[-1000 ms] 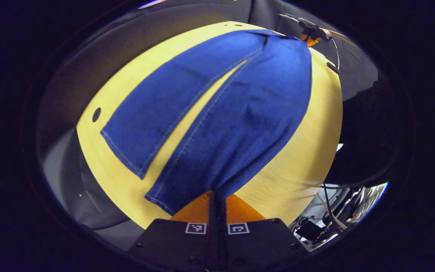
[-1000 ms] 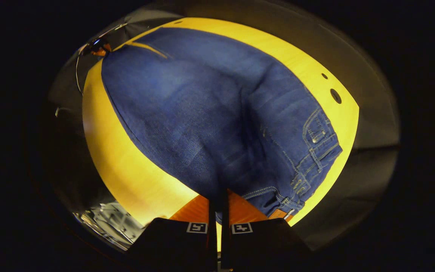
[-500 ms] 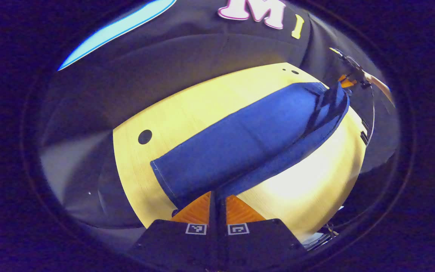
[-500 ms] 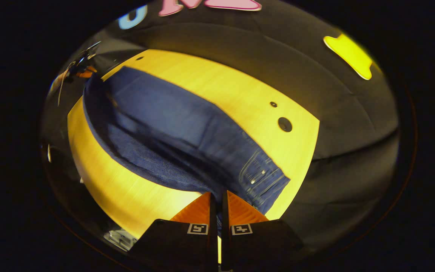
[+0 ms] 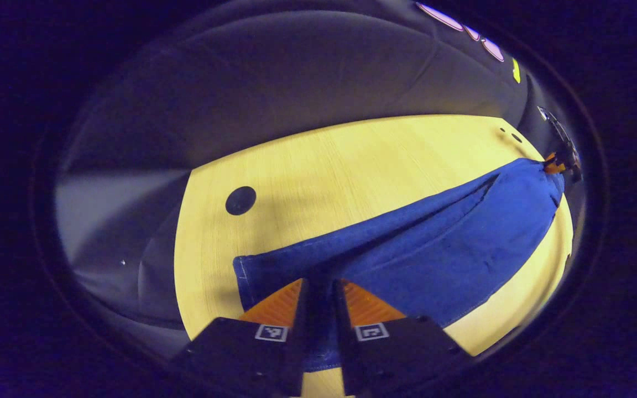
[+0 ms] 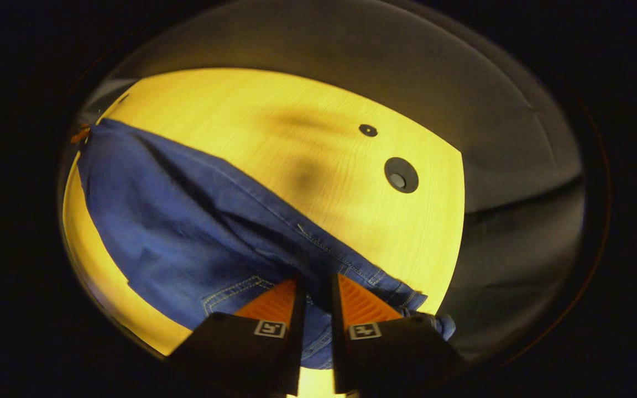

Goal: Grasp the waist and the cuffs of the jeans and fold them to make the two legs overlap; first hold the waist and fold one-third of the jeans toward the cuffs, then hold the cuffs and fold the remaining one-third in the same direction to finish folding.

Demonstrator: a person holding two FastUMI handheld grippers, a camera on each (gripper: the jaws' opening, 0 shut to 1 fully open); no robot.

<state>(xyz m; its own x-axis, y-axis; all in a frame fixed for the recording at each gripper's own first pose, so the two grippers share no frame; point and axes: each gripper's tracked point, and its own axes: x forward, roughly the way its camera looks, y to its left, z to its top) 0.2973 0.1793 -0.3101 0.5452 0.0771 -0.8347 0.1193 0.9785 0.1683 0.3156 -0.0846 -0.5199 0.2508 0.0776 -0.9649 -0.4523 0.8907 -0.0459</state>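
Note:
The blue jeans (image 5: 434, 249) lie on the yellow wooden table (image 5: 351, 160), folded lengthwise with one leg on top of the other. My left gripper (image 5: 318, 293) is at the cuff end, its orange fingers slightly parted, with denim lying in the gap. In the right gripper view the jeans (image 6: 175, 221) stretch away to the left. My right gripper (image 6: 314, 290) is at the waist end, over the stitched waistband and pocket, its fingers also parted with cloth between them. Each view shows the other gripper far off at the opposite end of the jeans, the right gripper (image 5: 557, 164) and the left gripper (image 6: 81, 134).
A round dark cable hole (image 5: 240, 200) sits in the table beyond the cuffs. A larger hole (image 6: 401, 175) and a small one (image 6: 367, 130) lie beyond the waist. Black cloth walls stand behind the table's far edge.
Both grippers carried the near leg over and down onto the far leg, so the legs now overlap. Both pairs of fingers have spread wider than half a second ago.

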